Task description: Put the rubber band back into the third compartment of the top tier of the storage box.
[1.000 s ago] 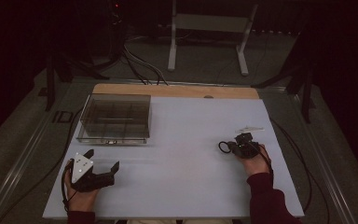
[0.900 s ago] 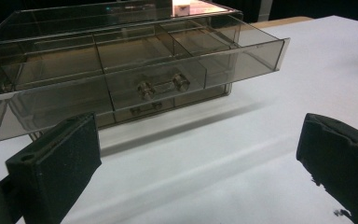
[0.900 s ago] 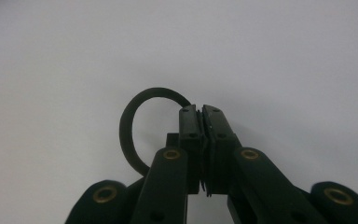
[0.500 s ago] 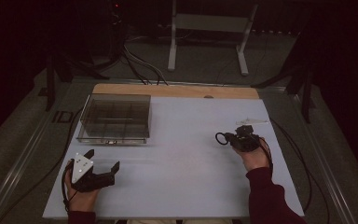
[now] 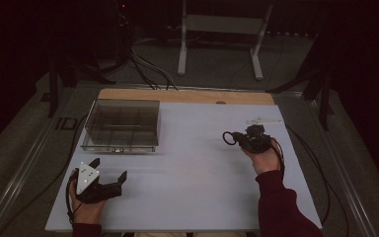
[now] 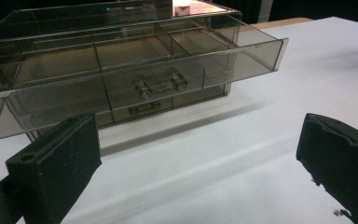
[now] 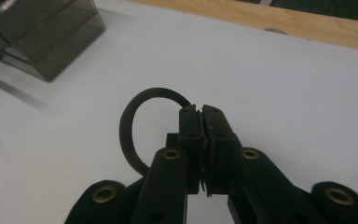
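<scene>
A clear smoky drawer box [image 5: 122, 126] stands at the table's far left; in the left gripper view its upper drawer [image 6: 168, 70] is pulled part way out, and the dividers show through. My left gripper [image 5: 109, 169] rests open at the near left, aimed at the box, with nothing between its pads [image 6: 56, 158]. My right gripper [image 5: 238, 139] is over the right side of the table, shut on a black loop [image 5: 227, 138]. Up close the loop [image 7: 128, 126] curls out to the left of the closed right gripper [image 7: 201, 116].
The white table top [image 5: 192, 168] ends at a wooden strip [image 5: 187, 96] along its far edge. A small pale flat object [image 5: 263, 120] lies just beyond the right hand. Cables and a metal stand [image 5: 222, 24] sit on the dark floor behind.
The right hand has moved a little to the left and away from the person, carrying the black loop. The left gripper has stayed where it was.
</scene>
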The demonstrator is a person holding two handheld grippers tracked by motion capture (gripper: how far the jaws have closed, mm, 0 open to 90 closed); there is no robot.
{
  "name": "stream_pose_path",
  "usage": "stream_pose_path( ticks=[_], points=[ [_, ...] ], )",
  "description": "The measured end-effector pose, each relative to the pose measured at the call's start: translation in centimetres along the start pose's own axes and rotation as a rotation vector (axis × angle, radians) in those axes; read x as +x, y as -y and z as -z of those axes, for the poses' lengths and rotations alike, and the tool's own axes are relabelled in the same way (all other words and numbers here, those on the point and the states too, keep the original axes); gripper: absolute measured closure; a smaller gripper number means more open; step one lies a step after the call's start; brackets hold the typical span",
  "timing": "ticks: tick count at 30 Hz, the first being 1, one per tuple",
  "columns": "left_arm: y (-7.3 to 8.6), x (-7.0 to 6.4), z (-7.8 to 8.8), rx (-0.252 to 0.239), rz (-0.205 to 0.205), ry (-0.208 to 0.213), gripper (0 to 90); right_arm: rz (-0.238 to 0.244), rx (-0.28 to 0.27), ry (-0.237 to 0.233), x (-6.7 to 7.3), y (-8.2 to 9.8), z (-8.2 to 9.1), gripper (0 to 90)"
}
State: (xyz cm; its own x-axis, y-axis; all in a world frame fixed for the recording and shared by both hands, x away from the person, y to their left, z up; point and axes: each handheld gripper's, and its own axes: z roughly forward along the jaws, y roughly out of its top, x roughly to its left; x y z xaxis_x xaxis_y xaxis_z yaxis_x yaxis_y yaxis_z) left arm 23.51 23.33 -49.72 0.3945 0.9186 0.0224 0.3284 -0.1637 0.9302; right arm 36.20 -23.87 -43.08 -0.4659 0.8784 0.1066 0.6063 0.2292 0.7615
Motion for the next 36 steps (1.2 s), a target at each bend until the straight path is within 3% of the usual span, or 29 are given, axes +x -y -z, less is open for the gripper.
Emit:
stream_pose_path(
  ticks=[36],
  points=[
    [0.1,0.0,0.0,0.0,-0.002,-0.007,0.6,0.035,-0.051,-0.039,3.4,-4.1,-1.2,88.3]
  ],
)
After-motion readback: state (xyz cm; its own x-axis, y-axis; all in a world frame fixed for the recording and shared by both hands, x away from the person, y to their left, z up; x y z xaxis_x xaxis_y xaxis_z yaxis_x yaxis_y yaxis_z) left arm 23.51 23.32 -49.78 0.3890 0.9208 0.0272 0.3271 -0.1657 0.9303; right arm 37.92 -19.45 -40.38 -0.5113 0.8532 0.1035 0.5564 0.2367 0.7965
